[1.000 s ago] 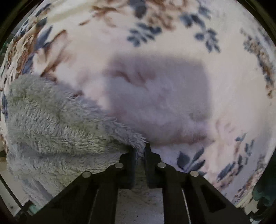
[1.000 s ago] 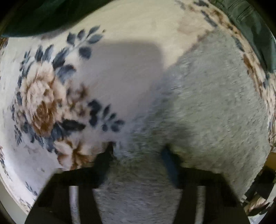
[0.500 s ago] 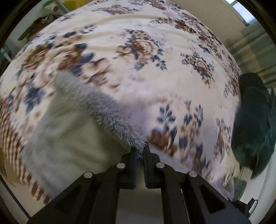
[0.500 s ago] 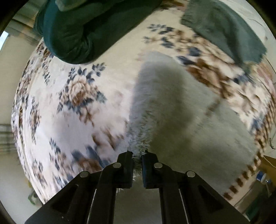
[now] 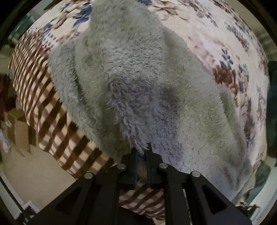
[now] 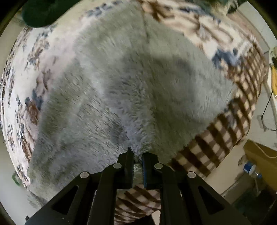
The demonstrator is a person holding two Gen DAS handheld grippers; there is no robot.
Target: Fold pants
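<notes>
The pants (image 5: 138,72) are pale grey-green fleece and lie spread over a floral blanket on a bed. In the left wrist view my left gripper (image 5: 142,152) is shut on a fluffy edge of the pants near the bed's near side. In the right wrist view the pants (image 6: 138,83) fill most of the frame, and my right gripper (image 6: 137,154) is shut on another part of the same near edge. The pinched fabric hides both sets of fingertips.
The floral blanket (image 5: 225,43) has a brown checked border (image 5: 43,97) hanging over the bed edge (image 6: 233,121). Dark green clothing lies at the far side (image 6: 39,13). A cardboard box (image 5: 17,128) and a bottle (image 6: 249,169) are on the floor.
Both grippers have carried the pinched edge back across the bed towards the near checked border. The pants now lie doubled under both cameras, where bare floral blanket showed before.
</notes>
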